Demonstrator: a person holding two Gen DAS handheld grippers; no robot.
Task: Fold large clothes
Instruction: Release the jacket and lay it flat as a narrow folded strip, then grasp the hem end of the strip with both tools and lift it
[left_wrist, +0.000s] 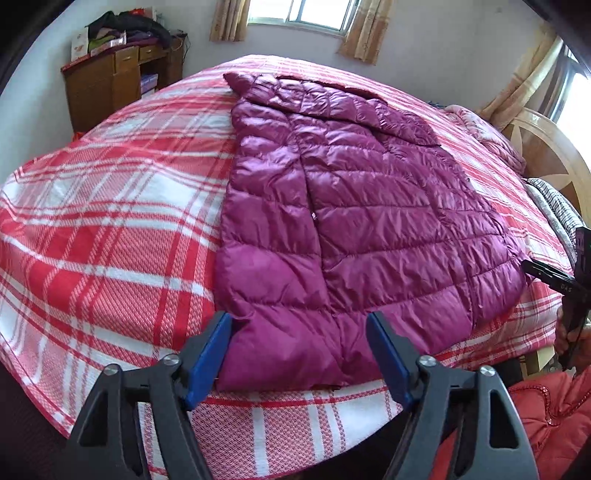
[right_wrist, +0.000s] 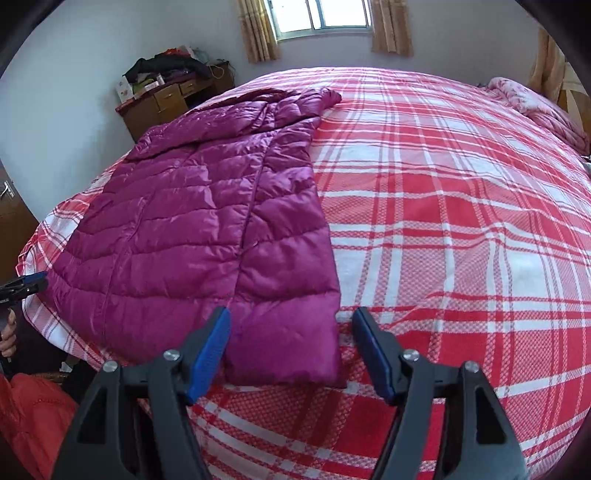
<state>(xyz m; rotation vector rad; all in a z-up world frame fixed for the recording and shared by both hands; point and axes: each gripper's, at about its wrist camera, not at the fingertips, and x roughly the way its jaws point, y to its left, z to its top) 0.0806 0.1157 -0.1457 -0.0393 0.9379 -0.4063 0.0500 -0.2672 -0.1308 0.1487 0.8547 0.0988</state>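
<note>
A magenta quilted down jacket (left_wrist: 351, 206) lies flat on the red and white plaid bed (left_wrist: 110, 221), hem toward me, hood at the far end. My left gripper (left_wrist: 299, 325) is open, its blue pads either side of the hem's near left corner, holding nothing. In the right wrist view the jacket (right_wrist: 192, 229) lies left of centre. My right gripper (right_wrist: 291, 325) is open over the hem's near right corner, empty. The right gripper also shows in the left wrist view (left_wrist: 565, 280), and the left one in the right wrist view (right_wrist: 26, 286).
A wooden desk (left_wrist: 114, 81) piled with clothes stands at the far left wall. A pink quilt (left_wrist: 487, 136) and a wooden headboard (left_wrist: 546, 155) are at the right. Windows with curtains (left_wrist: 369, 29) are behind. The plaid cover (right_wrist: 461, 221) stretches right of the jacket.
</note>
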